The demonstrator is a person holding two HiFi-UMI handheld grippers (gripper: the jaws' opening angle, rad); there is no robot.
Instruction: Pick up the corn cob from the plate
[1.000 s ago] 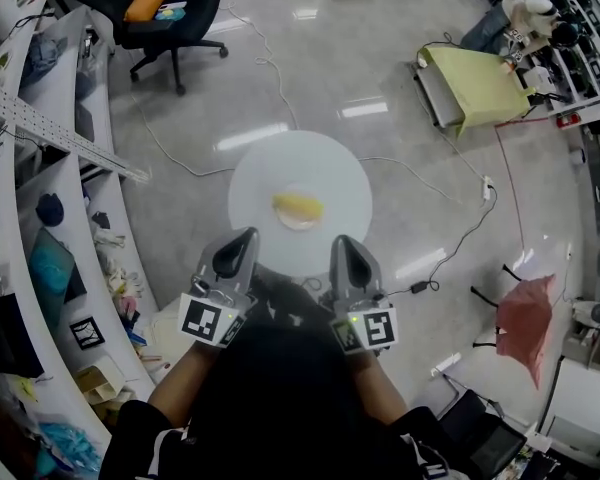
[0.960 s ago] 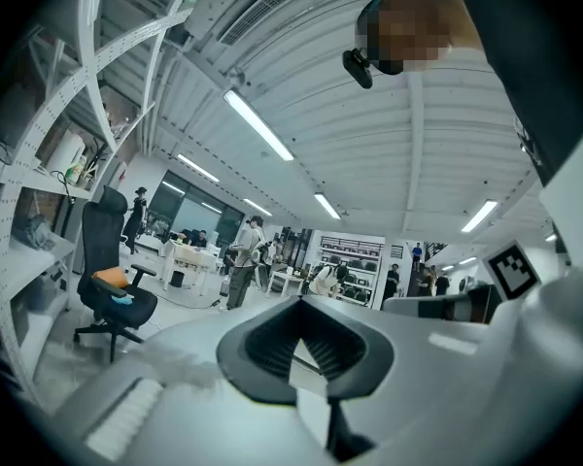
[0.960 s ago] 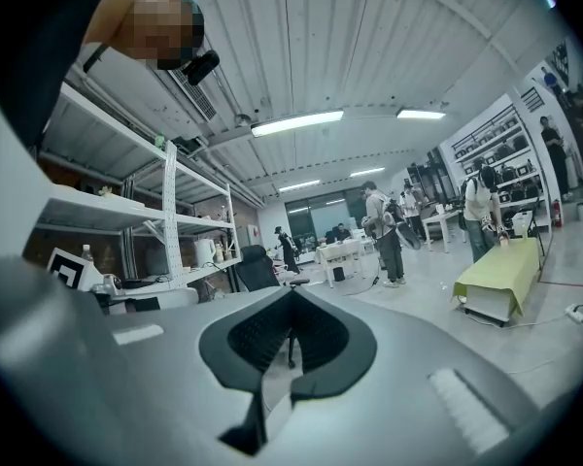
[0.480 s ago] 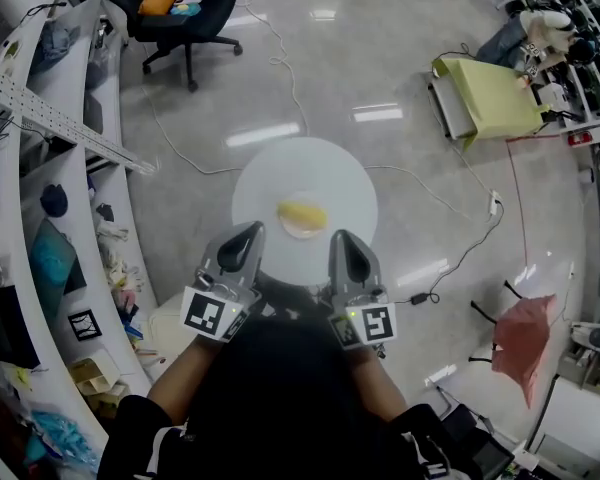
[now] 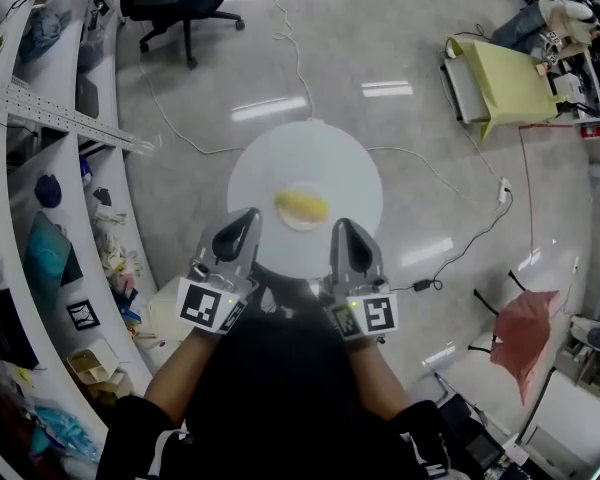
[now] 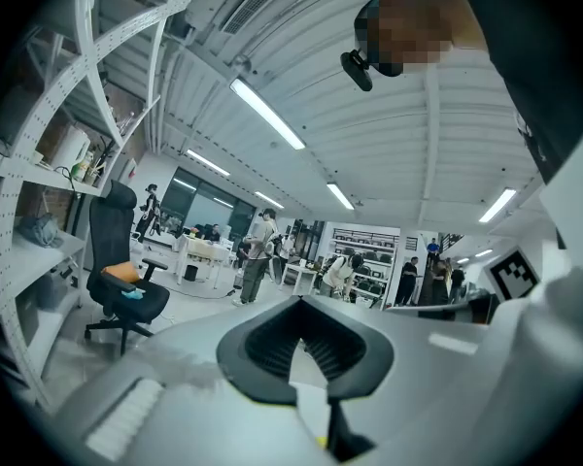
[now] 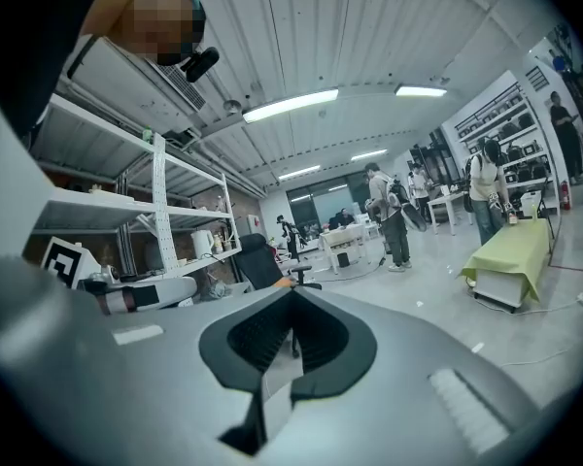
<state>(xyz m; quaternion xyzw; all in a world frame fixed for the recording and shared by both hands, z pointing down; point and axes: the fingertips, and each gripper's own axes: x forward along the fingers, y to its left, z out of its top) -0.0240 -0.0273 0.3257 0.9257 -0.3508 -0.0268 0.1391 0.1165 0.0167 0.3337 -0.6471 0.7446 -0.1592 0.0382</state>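
Corn cob (image 5: 301,206) on small plate (image 5: 302,227), round white table (image 5: 270,168), left gripper (image 5: 242,220) and right gripper (image 5: 342,230) both closed, empty

No word, number or brand name can be read in any view. The only printed signs are black-and-white square code patterns. One marker (image 5: 205,305) is on the cube of the left claw (image 5: 246,218). A second marker (image 5: 378,315) is on the cube of the right claw (image 5: 342,226). A third marker (image 5: 80,315) is on a card in the shelf rack (image 5: 50,113).
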